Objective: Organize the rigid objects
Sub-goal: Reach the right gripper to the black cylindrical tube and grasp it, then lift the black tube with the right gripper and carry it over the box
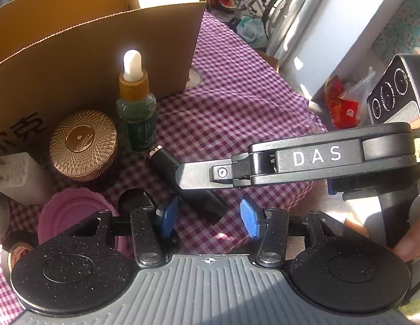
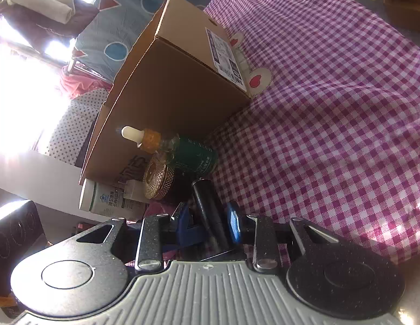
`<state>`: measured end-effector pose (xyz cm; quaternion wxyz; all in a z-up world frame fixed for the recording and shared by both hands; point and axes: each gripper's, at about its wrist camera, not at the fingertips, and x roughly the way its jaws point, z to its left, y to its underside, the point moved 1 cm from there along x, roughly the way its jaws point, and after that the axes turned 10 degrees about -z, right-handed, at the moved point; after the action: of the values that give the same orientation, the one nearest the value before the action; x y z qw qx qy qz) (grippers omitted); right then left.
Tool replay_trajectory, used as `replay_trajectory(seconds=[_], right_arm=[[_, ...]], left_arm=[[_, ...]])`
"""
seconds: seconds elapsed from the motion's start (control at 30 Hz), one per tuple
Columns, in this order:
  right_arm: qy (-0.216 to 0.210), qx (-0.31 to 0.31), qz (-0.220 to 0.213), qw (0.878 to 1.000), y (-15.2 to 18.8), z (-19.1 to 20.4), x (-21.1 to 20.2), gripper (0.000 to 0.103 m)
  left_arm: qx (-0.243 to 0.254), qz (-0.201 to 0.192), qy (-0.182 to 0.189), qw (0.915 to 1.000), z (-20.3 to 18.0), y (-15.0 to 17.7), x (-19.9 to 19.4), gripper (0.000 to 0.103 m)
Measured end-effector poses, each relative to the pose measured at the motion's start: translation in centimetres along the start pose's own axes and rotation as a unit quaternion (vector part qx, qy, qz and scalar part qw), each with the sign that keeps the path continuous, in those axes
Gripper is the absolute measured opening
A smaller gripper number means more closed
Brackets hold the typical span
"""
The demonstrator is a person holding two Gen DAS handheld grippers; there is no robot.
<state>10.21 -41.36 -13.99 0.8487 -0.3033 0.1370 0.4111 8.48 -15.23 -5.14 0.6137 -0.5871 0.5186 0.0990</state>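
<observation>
A black tube (image 1: 169, 165) lies on the purple checked cloth (image 1: 237, 108). In the right wrist view the black tube (image 2: 210, 214) sits between the blue pads of my right gripper (image 2: 208, 220). The pads stand close on either side, and I see no firm press. From the left wrist view, one right finger (image 1: 193, 176) crosses over the tube. My left gripper (image 1: 208, 219) hovers just in front of the tube's near end, open, with nothing held. A green dropper bottle (image 1: 137, 119) and a gold-lidded jar (image 1: 84, 146) stand beside a cardboard box (image 1: 88, 54).
A white charger plug (image 1: 17, 176), a pink ribbed lid (image 1: 69, 211) and a small jar (image 1: 19, 249) crowd the left. A white bottle (image 2: 107, 197) lies by the box (image 2: 177, 81). The cloth's edge drops off at right; a person's hand (image 1: 407, 246) holds the right gripper.
</observation>
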Motion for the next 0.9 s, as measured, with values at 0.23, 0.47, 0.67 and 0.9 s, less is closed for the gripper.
replay_trajectory(seconds=[0.23, 0.47, 0.67, 0.9], right_arm=[[0.007, 0.017, -0.002, 1.0, 0.4, -0.9, -1.4, 0.03], [0.029, -0.007, -0.011, 0.999, 0.2, 0.2, -1.1, 0.03], [0.036, -0.033, -0.021, 0.999, 0.1, 1.1, -0.5, 0.03], [0.035, -0.047, -0.042, 0.997, 0.5, 1.8, -0.9, 0.031]], left_arm=[[0.023, 0.001, 0.014, 0.9996, -0.8, 0.2, 0.2, 0.049], [0.031, 0.002, -0.006, 0.9995, -1.3, 0.0, 0.4, 0.045], [0.035, -0.005, -0.018, 0.9992, -1.3, -0.1, 0.6, 0.044], [0.038, -0.02, -0.017, 0.9989, -1.5, 0.1, 0.1, 0.044]])
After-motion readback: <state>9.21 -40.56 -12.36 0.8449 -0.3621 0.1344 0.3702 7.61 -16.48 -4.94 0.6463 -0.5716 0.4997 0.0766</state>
